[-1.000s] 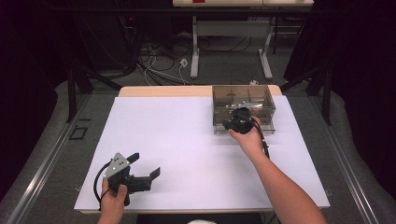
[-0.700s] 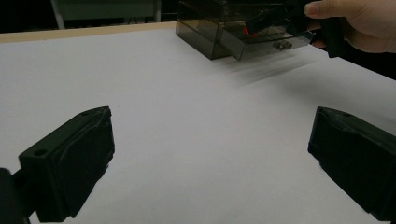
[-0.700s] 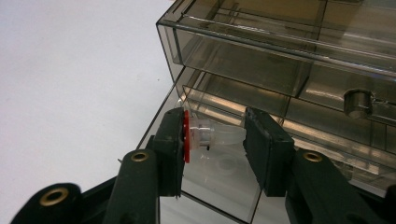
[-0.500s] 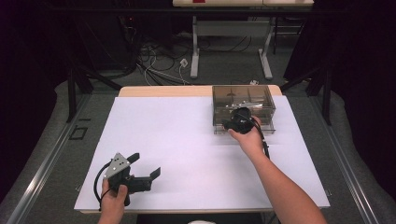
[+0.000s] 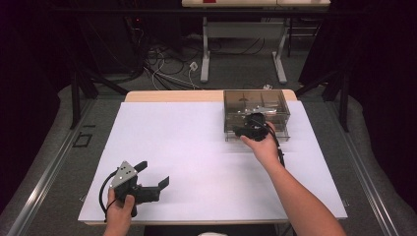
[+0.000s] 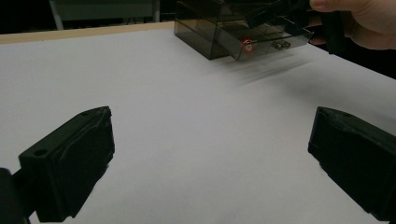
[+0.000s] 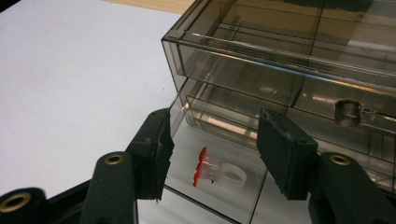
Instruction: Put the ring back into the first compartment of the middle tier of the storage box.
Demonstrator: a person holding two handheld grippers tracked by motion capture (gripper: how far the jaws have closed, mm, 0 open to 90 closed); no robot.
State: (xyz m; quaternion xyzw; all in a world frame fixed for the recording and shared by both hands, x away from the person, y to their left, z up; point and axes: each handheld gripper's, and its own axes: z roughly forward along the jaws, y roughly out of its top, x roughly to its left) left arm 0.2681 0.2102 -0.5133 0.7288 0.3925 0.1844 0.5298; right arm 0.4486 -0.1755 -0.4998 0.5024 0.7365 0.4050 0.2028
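Down at about seven o'clock on the white table (image 5: 196,147), the left gripper (image 5: 155,174) has its jaws spread wide and released, with nothing between them; its own view shows bare tabletop between the two black jaws. The left hand (image 5: 120,209) grips the body from below, the jaws pointing toward three o'clock, low over the surface.

Over at about one o'clock stands the smoky clear drawer box (image 5: 255,101), its lower drawer (image 7: 224,172) pulled out toward the person. Inside that drawer lies a small clear ring with a red top (image 7: 212,172), on its side, red end toward nine o'clock in the right gripper view.

Right there the right gripper (image 7: 212,144) hangs above the open drawer; its jaws have just been opening and stand partly apart, clear of the ring, which lies below the gap between them. The right hand (image 5: 263,147) reaches toward twelve o'clock, forearm stretched diagonally from the near edge.
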